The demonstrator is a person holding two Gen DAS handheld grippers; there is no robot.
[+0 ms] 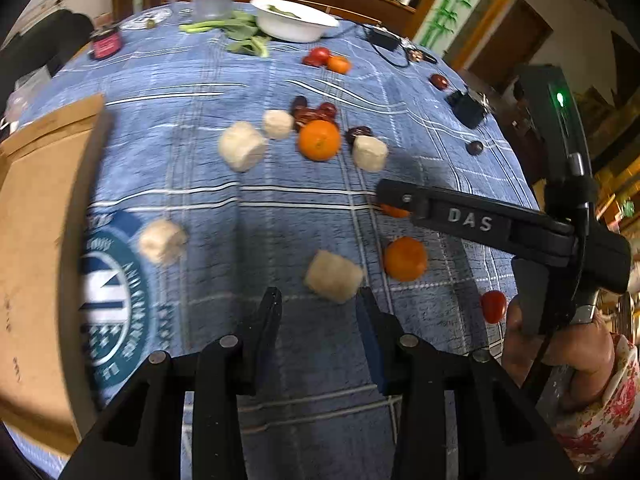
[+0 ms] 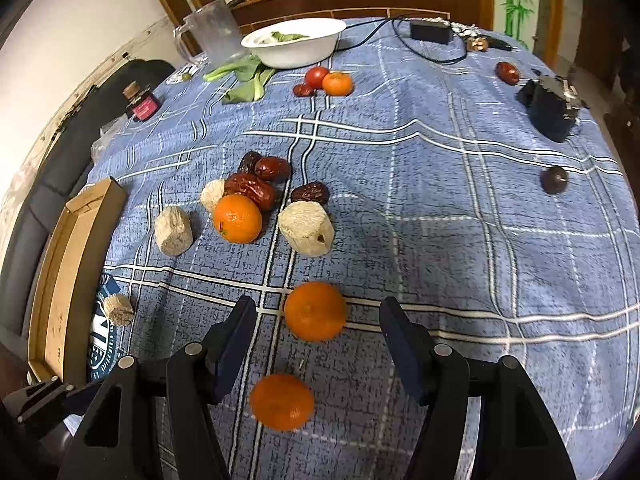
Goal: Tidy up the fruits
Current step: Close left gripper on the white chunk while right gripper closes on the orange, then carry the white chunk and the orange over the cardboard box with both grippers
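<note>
Oranges (image 2: 237,218): four; pale cut chunks (image 2: 173,236): four.

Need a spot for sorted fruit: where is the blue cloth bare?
Bare: between the white bowl, black charger and lone dark date. Crowded: around the middle orange tangerine, with red dates and pale peeled chunks.

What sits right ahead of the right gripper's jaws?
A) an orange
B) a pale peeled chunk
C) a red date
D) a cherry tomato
A: in the right wrist view an orange lies on the blue plaid tablecloth in line with the gap of the right gripper, whose jaws stand apart and clear of it.
</note>
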